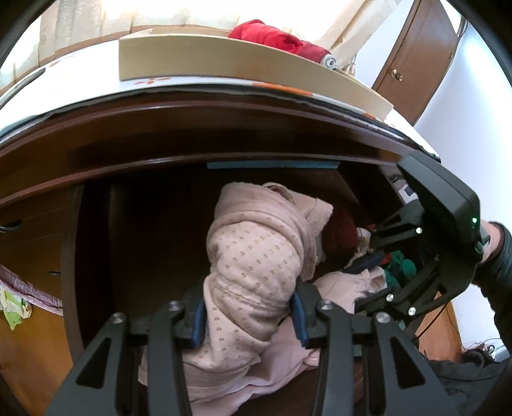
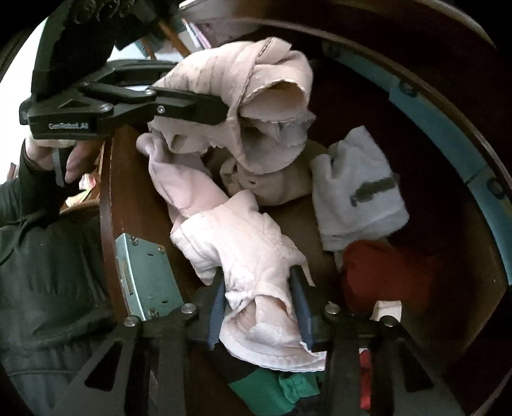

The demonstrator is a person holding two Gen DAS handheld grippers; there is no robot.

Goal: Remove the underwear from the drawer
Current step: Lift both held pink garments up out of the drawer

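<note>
While both tools grip pink underwear (image 1: 256, 272) w/ drawer (image 2: 112, 198) below, we hold: left tool (image 1: 248, 323) clamped on upper bunch, right tool (image 2: 260, 307) clamped on lower end. Risk: fabric stretched btwn tools snags drawer front, or drags white cloth (image 2: 358, 188) out too.

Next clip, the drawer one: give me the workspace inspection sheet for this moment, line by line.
Surface: dark wooden drawer, open, clothes piled inside.
Job's things: pink dotted underwear lifted above the pile; a second pale pink garment partly raised.
Clutter: white folded cloth, dark red garment, green garment; red cloth in a tray on the dresser top.
Grippers: left hand-held gripper shut on the dotted underwear; right hand-held gripper shut on the pale pink garment.
Cables: nothing seen.
Surroundings: wooden door, curtains.
</note>
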